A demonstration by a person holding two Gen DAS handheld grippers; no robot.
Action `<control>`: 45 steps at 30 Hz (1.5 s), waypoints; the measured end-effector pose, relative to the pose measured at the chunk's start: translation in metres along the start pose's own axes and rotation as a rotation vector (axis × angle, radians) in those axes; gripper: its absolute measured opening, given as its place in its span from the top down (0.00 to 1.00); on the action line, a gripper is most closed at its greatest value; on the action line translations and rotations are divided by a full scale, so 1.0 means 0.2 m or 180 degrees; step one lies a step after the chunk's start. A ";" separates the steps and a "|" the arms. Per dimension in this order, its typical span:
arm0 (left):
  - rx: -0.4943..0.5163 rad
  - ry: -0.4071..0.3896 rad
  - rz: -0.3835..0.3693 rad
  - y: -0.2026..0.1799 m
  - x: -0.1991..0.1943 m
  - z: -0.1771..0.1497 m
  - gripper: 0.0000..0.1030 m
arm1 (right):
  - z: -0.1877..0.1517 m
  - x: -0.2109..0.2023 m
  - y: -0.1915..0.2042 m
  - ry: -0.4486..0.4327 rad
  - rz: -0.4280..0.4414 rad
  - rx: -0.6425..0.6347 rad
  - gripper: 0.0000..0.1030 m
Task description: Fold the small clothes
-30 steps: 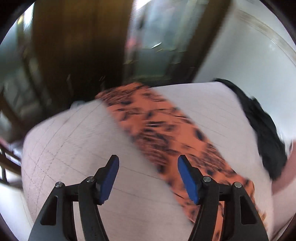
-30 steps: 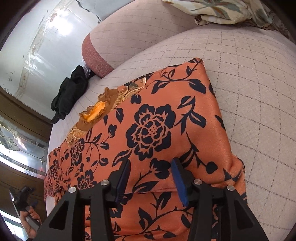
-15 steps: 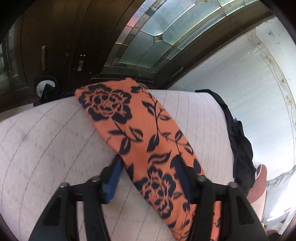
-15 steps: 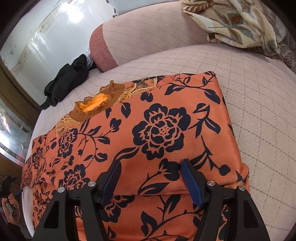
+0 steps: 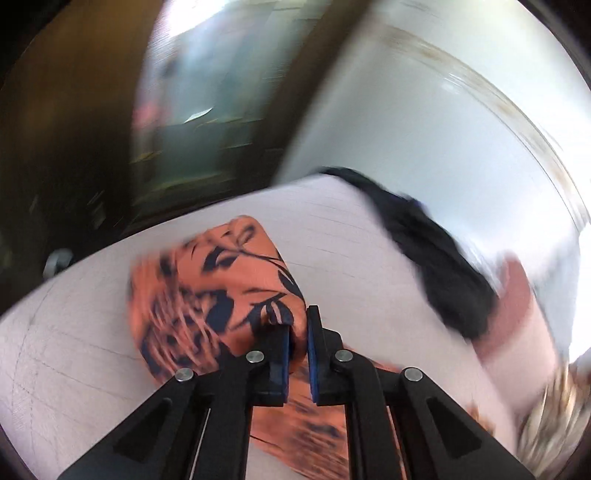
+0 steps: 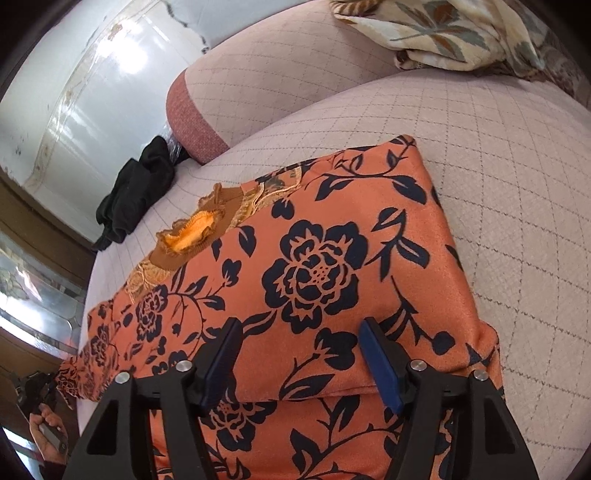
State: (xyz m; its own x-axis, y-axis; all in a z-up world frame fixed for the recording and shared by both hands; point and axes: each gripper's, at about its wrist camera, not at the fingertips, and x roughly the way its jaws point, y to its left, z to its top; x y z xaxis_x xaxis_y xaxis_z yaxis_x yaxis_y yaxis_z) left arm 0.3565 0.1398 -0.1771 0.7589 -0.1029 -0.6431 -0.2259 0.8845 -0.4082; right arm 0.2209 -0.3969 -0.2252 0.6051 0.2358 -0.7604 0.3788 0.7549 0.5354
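An orange garment with dark blue flowers point(image 6: 332, 266) lies partly folded on a pale quilted cushion point(image 6: 517, 184); an orange ruffled collar point(image 6: 195, 229) shows at its far left edge. My right gripper point(image 6: 299, 354) is open, its blue pads just above the folded edge of the garment. In the blurred left wrist view my left gripper point(image 5: 297, 350) is shut on a bunched end of the same orange garment point(image 5: 221, 295) and holds it lifted off the cushion point(image 5: 74, 350).
A black garment point(image 6: 136, 192) lies at the cushion's far left edge by the white wall, also in the left wrist view point(image 5: 443, 266). A bolster point(image 6: 258, 85) and a cream floral cloth point(image 6: 443, 33) lie at the back. A dark wood door stands behind.
My left gripper has closed on the garment's end and lifted it, swinging rightwards. My right gripper has opened wider and stayed over the folded edge.
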 end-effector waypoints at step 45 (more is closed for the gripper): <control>0.0898 0.1463 0.0558 -0.51 0.26 -0.51 0.32 | -0.03 0.56 1.06 0.0487 -0.0293 -0.1917 0.39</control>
State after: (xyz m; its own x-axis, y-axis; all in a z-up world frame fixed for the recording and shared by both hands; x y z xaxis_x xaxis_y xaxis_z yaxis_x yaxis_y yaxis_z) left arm 0.3567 -0.0018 -0.2348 0.3666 -0.0753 -0.9273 -0.1048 0.9870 -0.1216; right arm 0.3654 -0.2064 -0.1993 0.4649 0.2046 -0.8614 -0.0634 0.9781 0.1981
